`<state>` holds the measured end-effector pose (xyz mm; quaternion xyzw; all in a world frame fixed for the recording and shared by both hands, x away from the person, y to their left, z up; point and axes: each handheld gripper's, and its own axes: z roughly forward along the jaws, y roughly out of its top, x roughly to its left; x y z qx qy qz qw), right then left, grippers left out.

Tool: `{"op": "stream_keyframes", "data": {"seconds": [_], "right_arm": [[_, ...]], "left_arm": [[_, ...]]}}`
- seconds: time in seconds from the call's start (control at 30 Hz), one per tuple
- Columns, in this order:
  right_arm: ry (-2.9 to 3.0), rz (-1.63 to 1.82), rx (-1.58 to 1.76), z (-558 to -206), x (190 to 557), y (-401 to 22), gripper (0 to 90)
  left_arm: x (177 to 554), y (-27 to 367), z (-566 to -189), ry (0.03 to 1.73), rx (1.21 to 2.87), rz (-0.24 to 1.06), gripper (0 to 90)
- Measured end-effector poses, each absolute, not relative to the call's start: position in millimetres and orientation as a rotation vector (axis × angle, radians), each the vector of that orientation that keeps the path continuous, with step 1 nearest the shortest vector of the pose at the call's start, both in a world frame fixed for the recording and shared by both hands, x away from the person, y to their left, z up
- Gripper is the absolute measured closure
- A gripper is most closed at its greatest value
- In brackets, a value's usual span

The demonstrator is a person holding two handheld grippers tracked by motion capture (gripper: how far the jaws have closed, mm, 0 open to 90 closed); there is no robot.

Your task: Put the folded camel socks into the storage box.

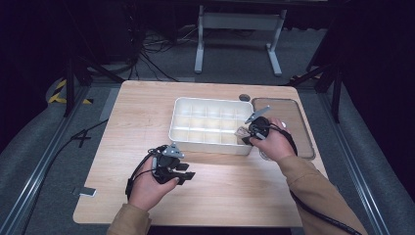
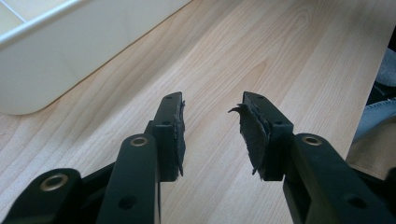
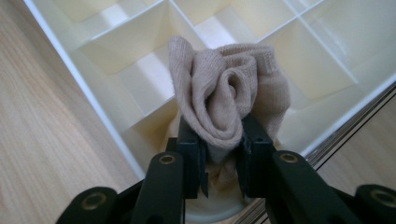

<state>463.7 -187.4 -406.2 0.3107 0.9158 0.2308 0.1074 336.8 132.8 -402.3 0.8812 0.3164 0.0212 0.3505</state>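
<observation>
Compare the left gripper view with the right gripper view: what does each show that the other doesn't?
Left gripper view only: the left gripper, jaws open with nothing between them, above bare table, with the organizer tray's outer wall at upper left.

Right gripper view only: the right gripper, shut on a rolled beige sock, held over the tray's compartments near its corner.

Both: the white divided tray and the light wooden tabletop.

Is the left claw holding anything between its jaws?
No. In the left gripper view the left claw has its jaws apart with only the bare wooden table between them.
</observation>
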Motion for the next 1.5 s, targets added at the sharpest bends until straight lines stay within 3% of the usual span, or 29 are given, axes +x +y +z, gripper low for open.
{"op": "stream_keyframes", "data": {"seconds": [0.73, 1.07, 1.23, 1.5], "right_arm": [[2.777, 0.399, 1.089, -408, 482, -167, 74.5], [2.777, 0.525, 1.085, -401, 476, -173, 56.9], [2.709, 0.616, 1.086, -386, 472, -178, 43.3], [2.662, 0.683, 1.051, -390, 479, -173, 33.2]], "left_arm": [[336, 133, -402, 0.818, 2.277, 0.048, 60.2], [336, 134, -401, 0.817, 2.277, 0.055, 59.5], [336, 133, -402, 0.819, 2.282, 0.051, 59.4], [336, 134, -402, 0.816, 2.285, 0.053, 58.6]]}}
